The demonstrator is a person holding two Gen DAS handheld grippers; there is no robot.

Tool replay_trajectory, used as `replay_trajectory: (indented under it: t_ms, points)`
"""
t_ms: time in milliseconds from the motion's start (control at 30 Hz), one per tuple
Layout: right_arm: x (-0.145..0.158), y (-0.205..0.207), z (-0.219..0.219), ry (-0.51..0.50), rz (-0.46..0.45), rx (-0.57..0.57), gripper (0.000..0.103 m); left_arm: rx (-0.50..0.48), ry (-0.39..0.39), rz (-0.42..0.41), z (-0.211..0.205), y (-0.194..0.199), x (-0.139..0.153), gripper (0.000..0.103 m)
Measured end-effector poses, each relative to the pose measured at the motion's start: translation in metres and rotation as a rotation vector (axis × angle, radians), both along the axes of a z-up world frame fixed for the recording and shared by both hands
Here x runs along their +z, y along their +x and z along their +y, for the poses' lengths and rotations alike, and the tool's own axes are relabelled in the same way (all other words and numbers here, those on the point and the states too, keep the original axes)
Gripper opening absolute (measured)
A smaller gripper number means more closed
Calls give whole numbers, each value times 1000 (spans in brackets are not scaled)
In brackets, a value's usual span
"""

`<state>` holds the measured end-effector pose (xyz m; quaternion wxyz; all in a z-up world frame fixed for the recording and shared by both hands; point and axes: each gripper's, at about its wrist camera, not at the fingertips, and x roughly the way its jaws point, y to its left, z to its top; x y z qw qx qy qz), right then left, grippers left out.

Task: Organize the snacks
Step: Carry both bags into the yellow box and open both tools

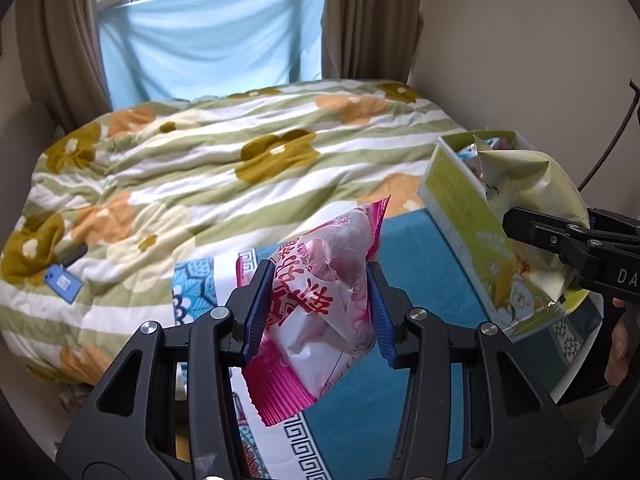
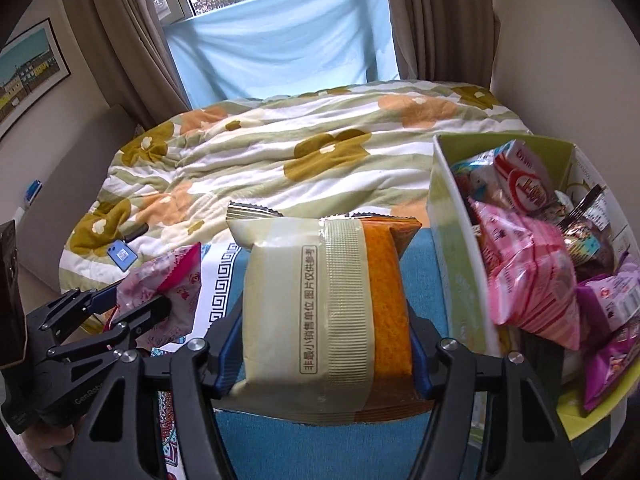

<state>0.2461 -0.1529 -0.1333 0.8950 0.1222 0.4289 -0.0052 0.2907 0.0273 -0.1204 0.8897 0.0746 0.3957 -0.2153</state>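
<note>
Bed with flowered quilt (image 1: pixel 208 168) fills the background; green box (image 2: pixel 452 248) of snacks sits at its right on the blue cloth (image 1: pixel 412 248). Right gripper (image 2: pixel 320 320) clamped on cream-and-orange packet (image 2: pixel 320 300), held up left of the box. Left gripper (image 1: pixel 320 304) clamped on pink-and-white packet (image 1: pixel 320 300), above the cloth.

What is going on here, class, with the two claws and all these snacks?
A person is sorting snacks with a claw in each hand. The left claw is shut on a pink packet; the right claw grips a beige and orange packet. Both packets are held up above the bed. The green box to the right is already filled with snacks.
</note>
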Motion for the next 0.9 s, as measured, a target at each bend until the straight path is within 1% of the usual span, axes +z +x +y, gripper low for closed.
replay_trajectory:
  t_ms: [167, 300, 433, 567, 667, 700, 733, 800, 833, 900]
  points:
    - [44, -13, -47, -26, -87, -25, 62, -32, -58, -56, -65, -5, 42, 41]
    - [65, -19, -94, -49, -125, -33, 62, -59, -98, -53, -128, -6, 61, 41]
    - [76, -25, -145, -53, -152, -43, 62, -78, -96, -54, -194, -4, 67, 41]
    - [79, -24, -193, -58, -160, -41, 62, -73, -91, -34, -251, 3, 62, 41]
    - [78, -20, -223, -57, -151, -30, 62, -85, -102, 9, -282, 8, 54, 42]
    - [77, -18, -231, -55, -145, -25, 62, -88, -115, 13, -290, 8, 52, 49]
    - [75, -16, -239, -51, -138, -20, 62, -76, -117, 13, -295, 7, 50, 69]
    - [71, -13, -251, -45, -127, -11, 62, -48, -101, 12, -300, 6, 46, 102]
    - [68, -12, -256, -41, -121, -7, 61, -40, -102, -1, -300, 3, 45, 103]
    - [63, -8, -263, -27, -107, 1, 61, -40, -92, 1, -298, -1, 43, 103]
